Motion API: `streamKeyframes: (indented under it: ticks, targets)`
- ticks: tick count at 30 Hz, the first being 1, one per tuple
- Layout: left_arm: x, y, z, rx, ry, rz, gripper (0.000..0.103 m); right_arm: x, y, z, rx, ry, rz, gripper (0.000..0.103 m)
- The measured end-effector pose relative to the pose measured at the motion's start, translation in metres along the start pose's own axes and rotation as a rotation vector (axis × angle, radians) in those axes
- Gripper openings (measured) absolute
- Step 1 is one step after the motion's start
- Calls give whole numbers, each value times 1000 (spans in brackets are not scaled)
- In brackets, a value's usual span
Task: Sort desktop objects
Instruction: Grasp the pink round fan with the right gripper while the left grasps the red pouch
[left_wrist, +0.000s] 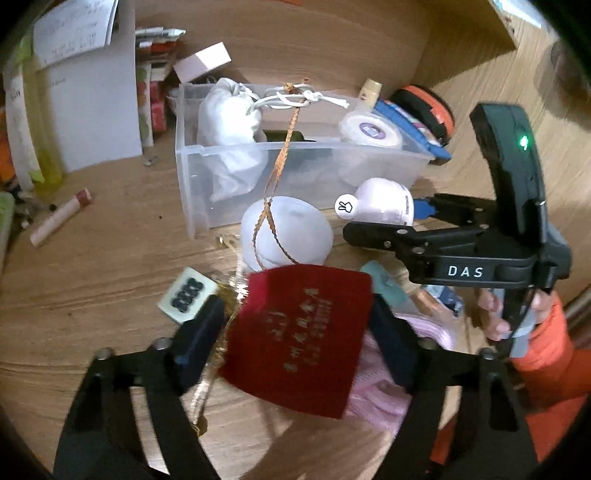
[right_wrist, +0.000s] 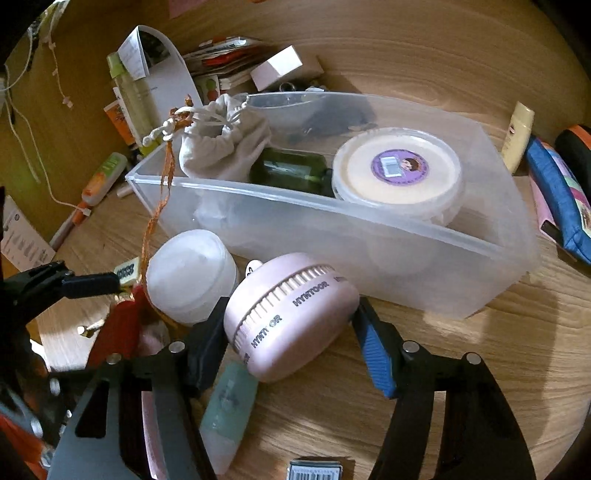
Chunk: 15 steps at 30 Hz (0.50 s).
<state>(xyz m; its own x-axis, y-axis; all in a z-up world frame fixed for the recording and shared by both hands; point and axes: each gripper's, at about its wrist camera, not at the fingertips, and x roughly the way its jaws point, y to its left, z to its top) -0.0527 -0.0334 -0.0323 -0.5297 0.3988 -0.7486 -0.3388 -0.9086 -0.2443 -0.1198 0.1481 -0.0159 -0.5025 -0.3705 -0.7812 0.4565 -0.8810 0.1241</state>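
Wooden counter (right_wrist: 461, 369) carrying a clear bin (right_wrist: 369, 236) with a cloth pouch, green bottle and round tub inside. Right claw (right_wrist: 291, 332) clamped on a pink cap (right_wrist: 291, 321) just before the bin; left claw (left_wrist: 295, 332) gripping a red pouch (left_wrist: 299, 339) beside a white jar (left_wrist: 288, 232).

one clear bin (right_wrist: 369, 236), one drawstring pouch (right_wrist: 221, 147), two white tubs (right_wrist: 397, 170), one pink gadget (right_wrist: 291, 321), one red pouch (left_wrist: 295, 339)
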Motion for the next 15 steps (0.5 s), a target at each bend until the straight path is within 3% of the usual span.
streamKeyframes:
  ticks: [3, 5, 10, 15]
  targets:
    - [-4, 2, 0, -1, -9, -7, 57, -4, -4, -3, 7, -5, 4, 62]
    - [-7, 2, 2, 2, -10, -23, 42, -9, -6, -4, 15, -13, 5, 62]
    - [-13, -3, 7, 16, -36, 42, 21, -21, -10, -7, 26, -40, 3, 62]
    - [-26, -5, 11, 6, -76, 63, 11, -38, -12, -7, 26, -79, -1, 62]
